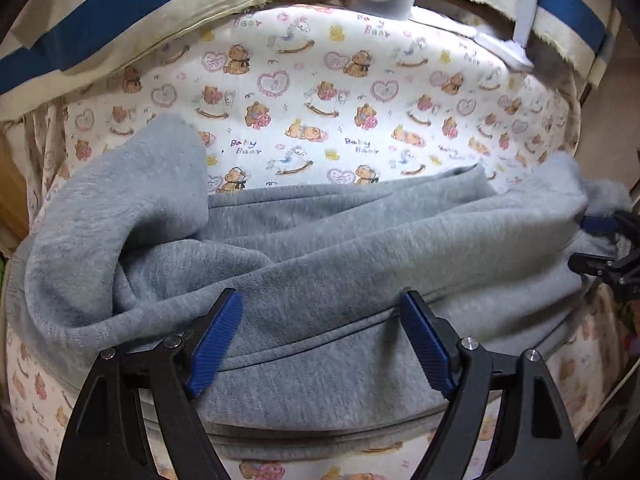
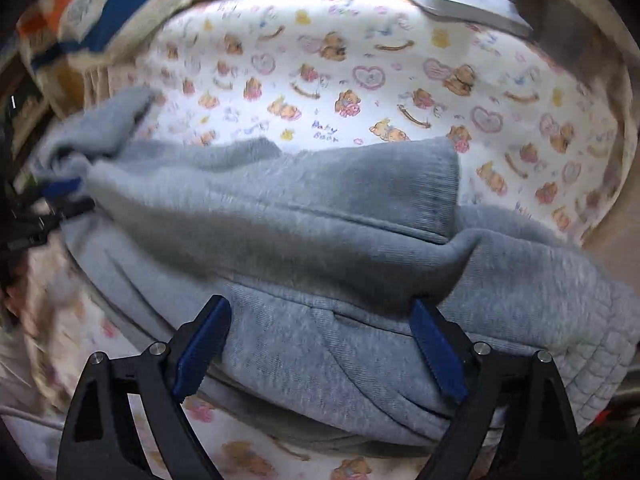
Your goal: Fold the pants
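The left gripper [image 1: 320, 344] is seen with its fingers spread wide, nothing pinched; the grey pants [image 1: 304, 248] are bunched just beyond and beneath the blue pads [image 1: 218, 344]. The right gripper [image 2: 320, 348] is likewise spread apart over a folded edge of the pants [image 2: 320, 232]. The pants are laid across a bear-printed sheet [image 1: 320, 92].

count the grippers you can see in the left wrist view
2. The left gripper is at bottom centre, open over the grey pants. The right gripper is at the right edge by the pants' end, only partly in view.
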{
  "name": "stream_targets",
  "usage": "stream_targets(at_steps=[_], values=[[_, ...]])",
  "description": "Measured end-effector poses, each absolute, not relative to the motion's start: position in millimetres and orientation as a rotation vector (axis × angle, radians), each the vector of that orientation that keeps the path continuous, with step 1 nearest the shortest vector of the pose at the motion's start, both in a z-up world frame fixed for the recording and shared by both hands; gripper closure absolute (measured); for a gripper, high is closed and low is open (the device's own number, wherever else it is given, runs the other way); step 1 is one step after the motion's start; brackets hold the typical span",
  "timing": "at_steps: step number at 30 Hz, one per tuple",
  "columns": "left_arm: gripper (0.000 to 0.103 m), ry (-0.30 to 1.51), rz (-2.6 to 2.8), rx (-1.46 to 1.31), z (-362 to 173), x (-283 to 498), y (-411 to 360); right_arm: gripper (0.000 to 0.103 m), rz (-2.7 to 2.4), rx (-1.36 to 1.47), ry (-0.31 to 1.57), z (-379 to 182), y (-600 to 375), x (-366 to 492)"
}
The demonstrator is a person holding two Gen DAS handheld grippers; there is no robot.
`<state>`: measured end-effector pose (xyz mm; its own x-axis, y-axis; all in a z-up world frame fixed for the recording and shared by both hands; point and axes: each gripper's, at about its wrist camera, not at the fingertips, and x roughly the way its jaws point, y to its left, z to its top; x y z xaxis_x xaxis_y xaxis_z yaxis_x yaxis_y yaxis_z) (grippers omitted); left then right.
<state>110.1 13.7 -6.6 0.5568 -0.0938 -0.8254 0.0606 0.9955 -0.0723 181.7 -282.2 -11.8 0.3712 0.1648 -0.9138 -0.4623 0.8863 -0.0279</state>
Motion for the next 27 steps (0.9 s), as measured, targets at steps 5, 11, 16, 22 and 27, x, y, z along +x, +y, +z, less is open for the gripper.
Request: stream_targets(at_steps=[5, 11, 16, 22, 27], values=[[0.023, 0.949, -0.084, 0.087, -9.4, 98.3, 1.4, 0.037, 0.320, -0.397, 1.062, -22.8, -263.8, 180.9], [0.023, 0.896, -0.111, 0.137, 4.5, 88.8, 3.9, 0.081, 0.351, -0.283, 0.981, 3.9, -271.7, 177.4], [0.023, 0.905, -0.111, 0.155, 10.2, 98.4, 6.0, 0.083, 0.383, -0.206, 0.917, 37.8, -280.5, 164.8], [0.023, 0.834, -0.117, 0.346, 0.1, 113.1, -21.4, 0.083, 0.397, -0.238, 0.848, 77.7, -275.2, 144.6], [0.024, 0.863, -0.307, 0.386, -5.4, 121.3, -32.5, 0.083, 0.371, -0.249, 0.826, 85.7, -275.6, 142.4]])
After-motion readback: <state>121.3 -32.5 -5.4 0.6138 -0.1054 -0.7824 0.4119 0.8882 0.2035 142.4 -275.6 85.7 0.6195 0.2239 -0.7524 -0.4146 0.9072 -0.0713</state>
